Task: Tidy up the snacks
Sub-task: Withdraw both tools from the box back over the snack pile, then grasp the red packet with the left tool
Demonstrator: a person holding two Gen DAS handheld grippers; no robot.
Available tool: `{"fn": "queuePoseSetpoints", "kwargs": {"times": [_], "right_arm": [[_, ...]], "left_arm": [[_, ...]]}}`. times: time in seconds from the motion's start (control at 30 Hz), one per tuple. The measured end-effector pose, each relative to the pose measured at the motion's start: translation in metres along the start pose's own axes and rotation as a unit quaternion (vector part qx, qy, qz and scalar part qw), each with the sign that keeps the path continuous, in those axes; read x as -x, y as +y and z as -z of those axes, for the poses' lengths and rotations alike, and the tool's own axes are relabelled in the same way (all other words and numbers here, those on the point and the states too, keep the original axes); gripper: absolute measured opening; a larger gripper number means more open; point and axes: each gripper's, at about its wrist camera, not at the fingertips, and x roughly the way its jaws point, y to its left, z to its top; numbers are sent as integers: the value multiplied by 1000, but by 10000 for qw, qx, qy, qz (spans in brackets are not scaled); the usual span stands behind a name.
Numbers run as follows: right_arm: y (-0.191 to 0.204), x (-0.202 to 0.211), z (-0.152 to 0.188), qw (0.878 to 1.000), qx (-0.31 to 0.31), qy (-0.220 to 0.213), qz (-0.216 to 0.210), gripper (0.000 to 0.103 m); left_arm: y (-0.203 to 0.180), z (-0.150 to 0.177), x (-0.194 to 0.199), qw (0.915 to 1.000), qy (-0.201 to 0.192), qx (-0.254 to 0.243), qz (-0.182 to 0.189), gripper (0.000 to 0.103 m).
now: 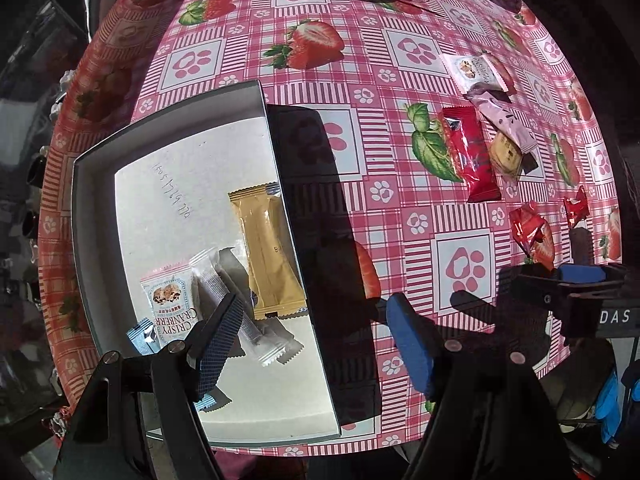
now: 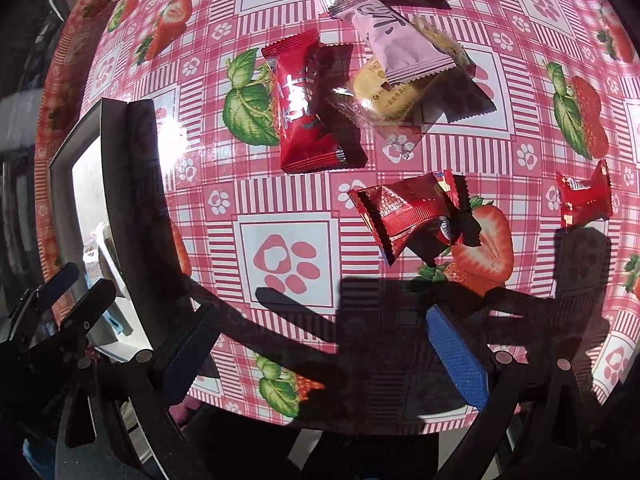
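Both grippers are spread and empty — left gripper [image 1: 316, 344] over the box [image 1: 176, 120], right gripper [image 2: 324, 356] above the tablecloth [image 2: 288, 200]. The crumpled red wrapper [image 2: 408, 216] may slip when pinched — it looks slick and puffy.

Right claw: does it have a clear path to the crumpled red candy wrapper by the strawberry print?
Probably yes. The right claw is open and empty, and the crumpled red wrapper lies alone on the tablecloth just ahead of it, with nothing between them and no other snack touching it.
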Motion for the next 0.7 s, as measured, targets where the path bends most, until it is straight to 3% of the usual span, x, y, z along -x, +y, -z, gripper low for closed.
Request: {"fn": "queuePoseSetpoints", "kwargs": {"times": [0.23, 0.4, 0.7], "right_arm": [[-75, 0, 30, 9968, -803, 29, -59, 103], [-122, 2, 42, 9920, -1259, 56, -91, 103], [-184, 13, 27, 9819, -1866, -22, -334, 103]], "left_arm": [[-49, -20, -11, 9988, 231, -397, 161, 78], [-68, -41, -20, 9984, 367, -335, 276, 78], [-87, -86, -39, 9978, 560, -107, 348, 78]]}}
